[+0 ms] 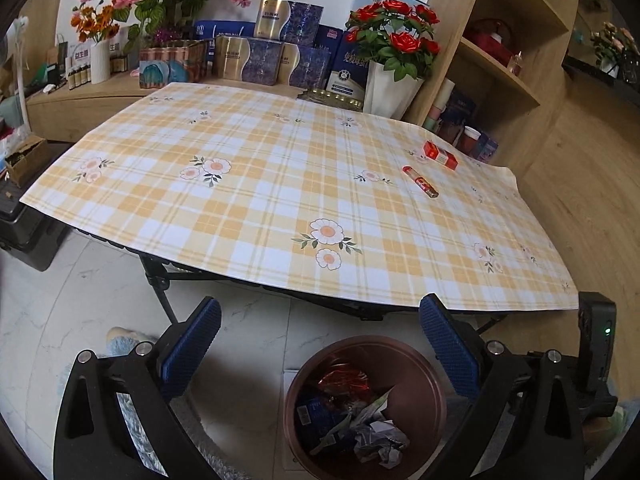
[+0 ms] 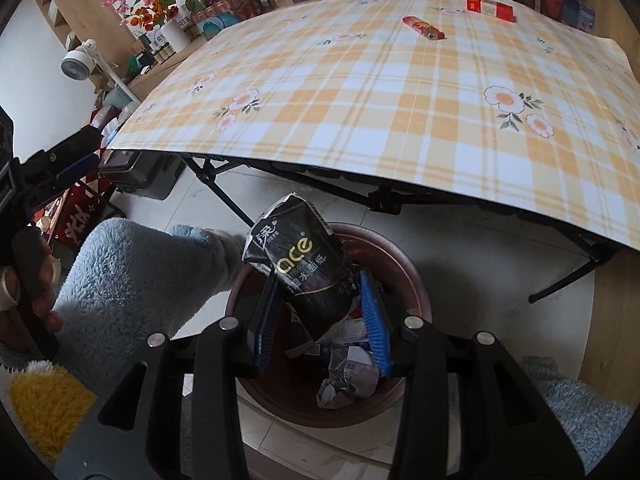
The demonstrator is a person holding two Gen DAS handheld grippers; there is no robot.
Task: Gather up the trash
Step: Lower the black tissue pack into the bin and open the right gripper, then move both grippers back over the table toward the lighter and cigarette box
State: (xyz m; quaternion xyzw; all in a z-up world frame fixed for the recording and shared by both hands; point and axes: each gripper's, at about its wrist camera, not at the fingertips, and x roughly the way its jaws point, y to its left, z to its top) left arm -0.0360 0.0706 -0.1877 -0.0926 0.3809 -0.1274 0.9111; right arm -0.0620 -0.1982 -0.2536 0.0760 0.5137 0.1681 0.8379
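I have the right gripper (image 2: 320, 312) closed on the black tissue pack (image 2: 298, 264), its blue pads pressing the pack's lower half from either side. The pack stands roughly upright with a slight tilt, its long axis running away from me along the fingers, and it hangs directly above the open mouth of the brown bin (image 2: 404, 268) on the floor, just off the near edge of the tabletop (image 2: 360, 120). So the drop is straight down; I judge that loosening the grip is all this step needs, since crumpled paper and wrappers already lie in the bin below.

My left gripper (image 1: 320, 352) stands wide open and empty, also over the bin. Two red items remain near the far right corner of the tabletop: a red lighter (image 1: 420, 181) lying diagonally and a red box (image 1: 440, 154) just beyond it. Those lie toward my right side, well apart from both grippers.
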